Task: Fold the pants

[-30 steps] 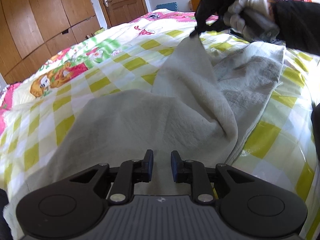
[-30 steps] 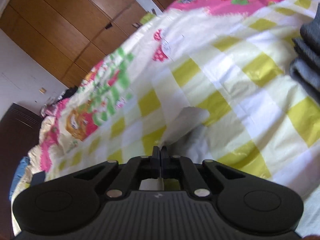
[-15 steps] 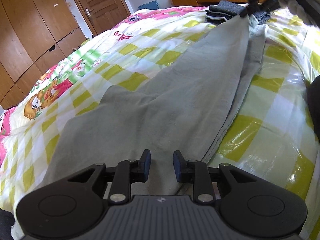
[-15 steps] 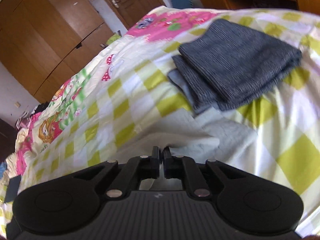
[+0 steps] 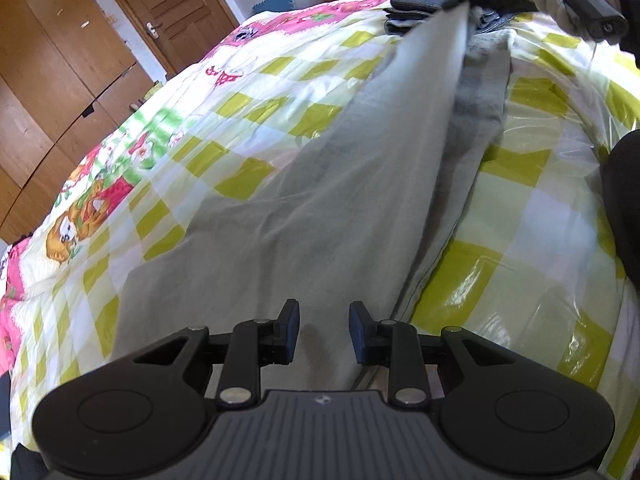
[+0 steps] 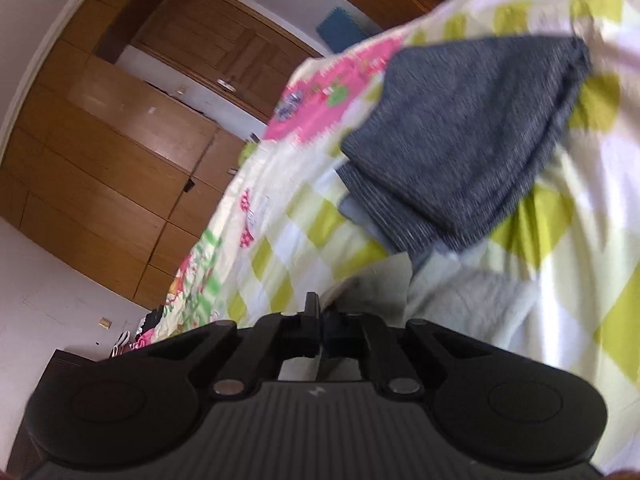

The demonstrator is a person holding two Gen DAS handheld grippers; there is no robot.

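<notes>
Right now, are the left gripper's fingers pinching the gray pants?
No, the left gripper fingers stand apart above the pants, not pressing on them.

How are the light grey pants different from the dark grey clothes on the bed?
The light grey pants are pale and stretched out long; the dark grey clothes are much darker and folded into a neat pile. The right gripper pinches one end of the pants and lifts it, while nothing touches the pile. The pants look smooth, the pile ribbed. Both lie on the checked bedspread.
</notes>
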